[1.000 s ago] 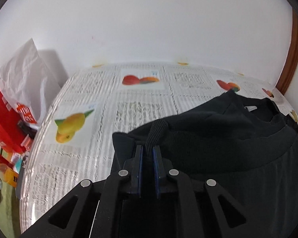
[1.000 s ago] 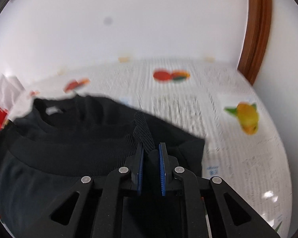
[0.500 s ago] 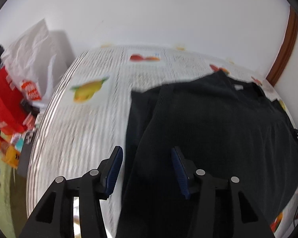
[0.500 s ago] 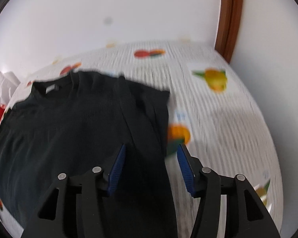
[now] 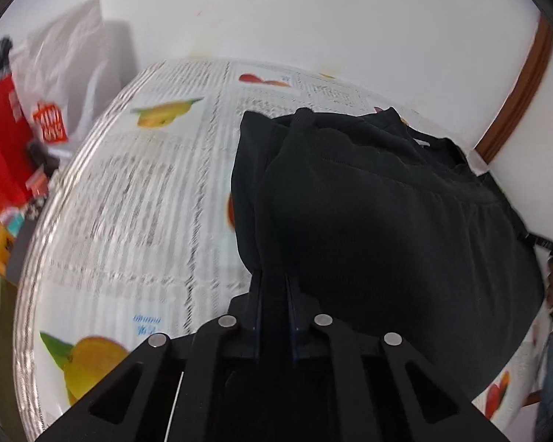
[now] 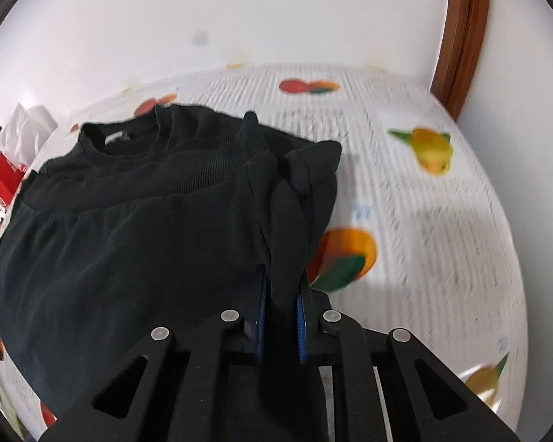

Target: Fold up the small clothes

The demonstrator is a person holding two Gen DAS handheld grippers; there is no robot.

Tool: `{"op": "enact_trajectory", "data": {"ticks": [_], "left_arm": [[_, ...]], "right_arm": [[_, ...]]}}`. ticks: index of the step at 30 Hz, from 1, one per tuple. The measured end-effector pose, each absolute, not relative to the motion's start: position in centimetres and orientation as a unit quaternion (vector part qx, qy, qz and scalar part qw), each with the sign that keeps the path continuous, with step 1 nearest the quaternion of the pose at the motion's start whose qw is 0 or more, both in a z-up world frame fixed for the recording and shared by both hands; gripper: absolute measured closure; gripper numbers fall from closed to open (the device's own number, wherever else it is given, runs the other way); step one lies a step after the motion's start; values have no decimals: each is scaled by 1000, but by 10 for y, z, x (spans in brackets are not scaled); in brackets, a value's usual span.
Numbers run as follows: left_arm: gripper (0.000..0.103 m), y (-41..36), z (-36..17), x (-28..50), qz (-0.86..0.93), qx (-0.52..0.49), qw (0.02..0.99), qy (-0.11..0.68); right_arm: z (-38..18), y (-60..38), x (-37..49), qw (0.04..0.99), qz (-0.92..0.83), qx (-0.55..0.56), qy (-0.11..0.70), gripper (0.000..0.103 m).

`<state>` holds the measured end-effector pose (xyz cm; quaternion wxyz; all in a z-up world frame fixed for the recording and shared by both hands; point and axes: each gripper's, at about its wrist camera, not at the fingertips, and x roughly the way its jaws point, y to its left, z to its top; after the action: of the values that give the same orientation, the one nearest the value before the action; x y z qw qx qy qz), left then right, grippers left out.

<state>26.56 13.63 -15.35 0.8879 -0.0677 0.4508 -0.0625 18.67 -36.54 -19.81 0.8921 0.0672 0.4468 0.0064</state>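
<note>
Black knit long-sleeved top, soft fabric, ribbed round neckline with a pale label inside. Lies on the table, partly folded: a ribbed band runs across the body just below the neckline, and gathered folds of cloth stack along each side. Neckline points toward the far edge of the table by the wall; the long axis runs from that far edge toward the near edge.

Left gripper, black frame: jaws drawn close and clenched on a fold of the top at its left side.

Right gripper, black frame with blue pads: jaws clenched on a bunched fold at the top's right side, cloth rising between them.

White tablecloth, printed with grey text blocks and fruit pictures in orange, yellow and green, covers the table beneath and on both sides of the top.

White plastic bag with red print and red box, beyond the left edge of the table.

Brown wooden trim, upright on the white wall by the far right corner.
</note>
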Motion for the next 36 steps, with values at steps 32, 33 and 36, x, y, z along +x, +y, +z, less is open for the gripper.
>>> {"op": "enact_trajectory", "data": {"ticks": [32,33,36], "left_arm": [[59,154,-154,167,-15,-21,894,446],[58,159,-155,164,-9,-25,894,448],[50,174,-159,156,7,-34,892,451]], "right_arm": [[-146,-222,82,928,-39,5,370,55],[-148,-196,91,928,-19,2,372,54],[-157,-121,115,926,39,-15,375,54]]}}
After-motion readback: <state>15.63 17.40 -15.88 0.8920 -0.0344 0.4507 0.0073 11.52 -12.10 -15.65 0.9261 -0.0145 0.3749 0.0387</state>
